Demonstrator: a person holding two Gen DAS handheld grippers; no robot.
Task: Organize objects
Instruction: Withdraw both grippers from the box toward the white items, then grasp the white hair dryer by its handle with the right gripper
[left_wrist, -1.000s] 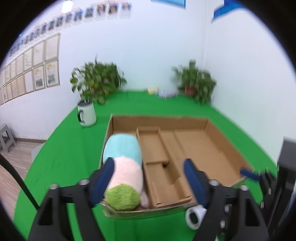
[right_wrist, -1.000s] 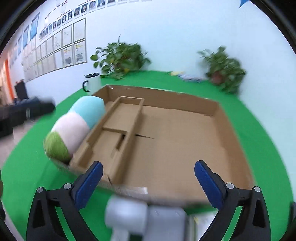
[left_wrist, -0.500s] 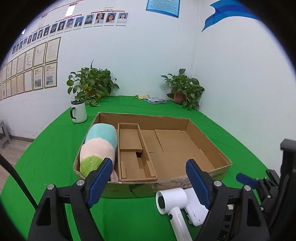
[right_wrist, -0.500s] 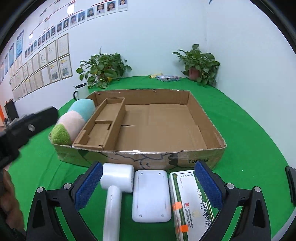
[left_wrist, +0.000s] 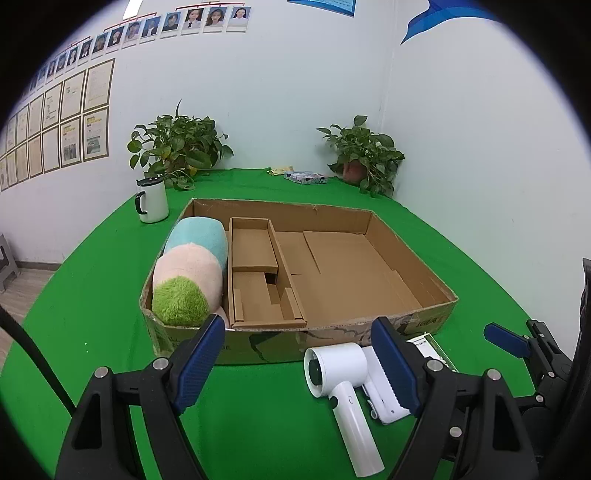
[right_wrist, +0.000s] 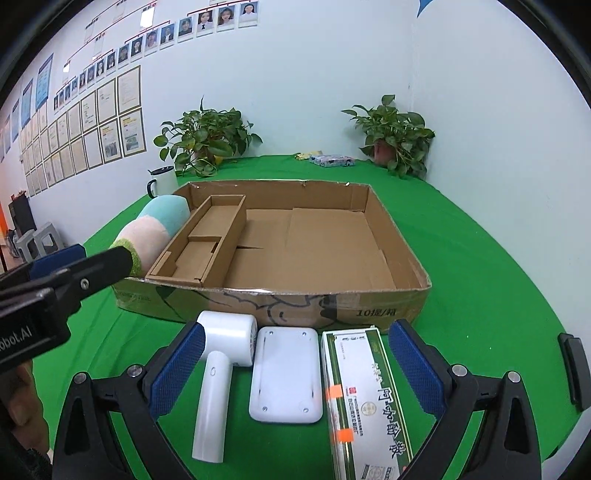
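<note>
Cardboard box (right_wrist: 380, 229) sits on the green tabletop (right_wrist: 480, 266), a plush roll (left_wrist: 192, 269) in its left compartment. Just before it lie a white dryer (right_wrist: 218, 373), a white pad (right_wrist: 284, 373) and a green carton (right_wrist: 365, 402). Left fingers (left_wrist: 201, 358) and right fingers (right_wrist: 413, 365) gape wide, holding nothing.

Both cameras sit just behind their own tongs and look forward and somewhat down across the green surface (left_wrist: 92, 266) toward the room's far corner. The left view faces the cardboard box (left_wrist: 258, 343) from its near left corner, close to the plush roll (left_wrist: 192, 266). The right view stands further right, over the white dryer (right_wrist: 221, 354), pad (right_wrist: 286, 373) and carton (right_wrist: 362, 398). Both share the box, dryer, mug (left_wrist: 152, 199) and plants (left_wrist: 177, 147).
</note>
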